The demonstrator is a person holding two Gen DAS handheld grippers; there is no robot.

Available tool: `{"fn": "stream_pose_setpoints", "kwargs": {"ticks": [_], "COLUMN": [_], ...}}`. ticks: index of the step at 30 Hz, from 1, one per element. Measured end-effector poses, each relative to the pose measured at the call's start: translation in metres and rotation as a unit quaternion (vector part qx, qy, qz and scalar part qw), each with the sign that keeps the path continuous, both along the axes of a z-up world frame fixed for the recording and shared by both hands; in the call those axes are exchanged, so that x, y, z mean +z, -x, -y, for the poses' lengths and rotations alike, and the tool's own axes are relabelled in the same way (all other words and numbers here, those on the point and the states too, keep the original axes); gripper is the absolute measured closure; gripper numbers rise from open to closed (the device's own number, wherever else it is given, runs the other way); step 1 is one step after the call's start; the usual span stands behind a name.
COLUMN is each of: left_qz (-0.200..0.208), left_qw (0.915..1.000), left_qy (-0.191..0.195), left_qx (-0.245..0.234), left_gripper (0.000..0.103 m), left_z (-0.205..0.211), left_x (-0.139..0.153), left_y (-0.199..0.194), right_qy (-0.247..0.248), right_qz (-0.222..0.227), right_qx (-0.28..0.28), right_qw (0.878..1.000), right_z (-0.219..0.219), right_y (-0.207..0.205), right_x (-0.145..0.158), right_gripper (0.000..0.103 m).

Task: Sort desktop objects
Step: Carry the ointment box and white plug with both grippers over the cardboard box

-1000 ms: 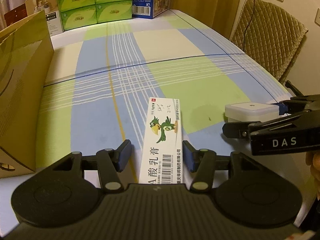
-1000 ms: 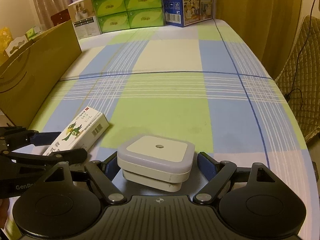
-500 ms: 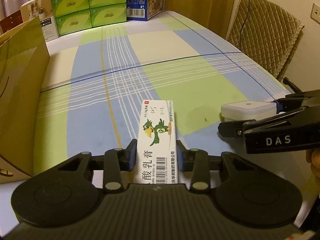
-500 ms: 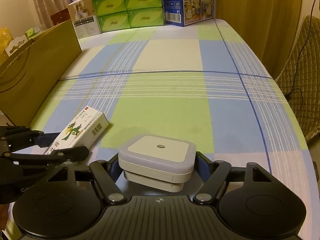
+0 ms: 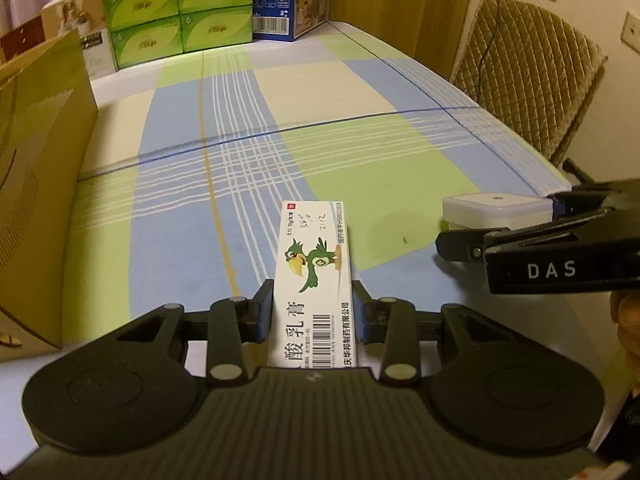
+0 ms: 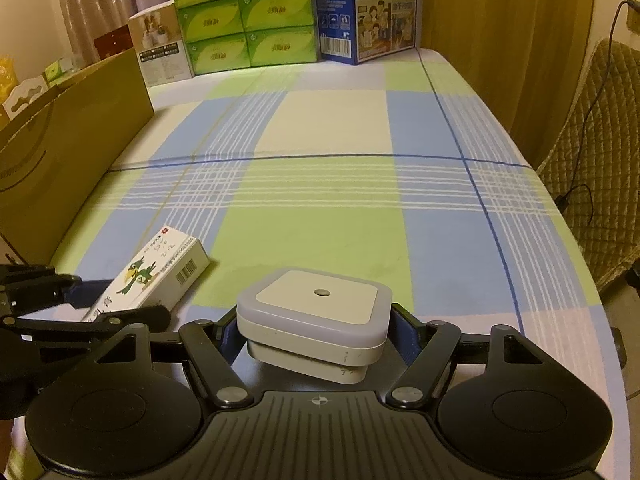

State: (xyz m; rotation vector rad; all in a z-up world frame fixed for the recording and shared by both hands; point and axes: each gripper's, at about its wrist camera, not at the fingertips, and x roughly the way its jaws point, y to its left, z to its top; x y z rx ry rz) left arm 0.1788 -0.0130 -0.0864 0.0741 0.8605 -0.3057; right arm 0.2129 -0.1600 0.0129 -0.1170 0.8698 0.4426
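A white ointment box (image 5: 314, 264) with a green bird print lies lengthwise on the checked tablecloth (image 5: 240, 168). My left gripper (image 5: 312, 308) is shut on its near end, blue pads pressed to both long sides. The right wrist view shows the same box (image 6: 156, 276) at the lower left, with the left gripper (image 6: 128, 300) clamped around it. A white square night light (image 6: 316, 308) with a small round sensor sits between the fingers of my right gripper (image 6: 314, 324), and both pads touch its sides. From the left wrist, the night light (image 5: 492, 206) and right gripper (image 5: 500, 224) are at the right edge.
A tall cardboard box (image 6: 72, 152) stands along the table's left side. Green tissue boxes (image 6: 248, 20) and a blue carton (image 6: 368, 12) are stacked at the far end. A quilted chair (image 5: 528, 80) stands beyond the right edge. A hand (image 5: 624, 316) holds the right gripper.
The left jaws closed onto the ointment box. The right jaws narrowed until their pads met the night light. Neither hand shifted.
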Motion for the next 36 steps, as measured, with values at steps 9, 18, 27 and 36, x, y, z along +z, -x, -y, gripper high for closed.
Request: {"fn": "stream_pose_setpoints", "kwargs": {"ticks": [9,18,27,36], "left_qz": [-0.021,-0.017,0.002,0.024], "left_qw": [0.9993,0.9997,0.9998,0.9991], "left_qy": [0.030,0.017,0.018,0.019], "left_qx": [0.010,0.003,0.010,0.029], "left_gripper": [0.070,0.070,0.070,0.070], "left_z": [-0.005,-0.003,-0.004,-0.016], "left_x": [0.003,0.028,0.070,0.106], "left_y": [0.003,0.016,0.042,0.071], "right_qy": [-0.011,-0.011,-0.021,-0.036], "right_qz": [-0.001,0.006,0.029,0.050], "right_qx": [-0.010,-0.001,0.004,0.018], "right_qw": [1.000,1.000,0.999,0.998], "right_z": [0.007,0.005,0.005,0.002], "right_y": [0.003,0.026,0.051,0.075], "right_x": [0.010,0.037,0.075,0.105], "right_gripper": [0.034,0.034,0.034,0.034]}}
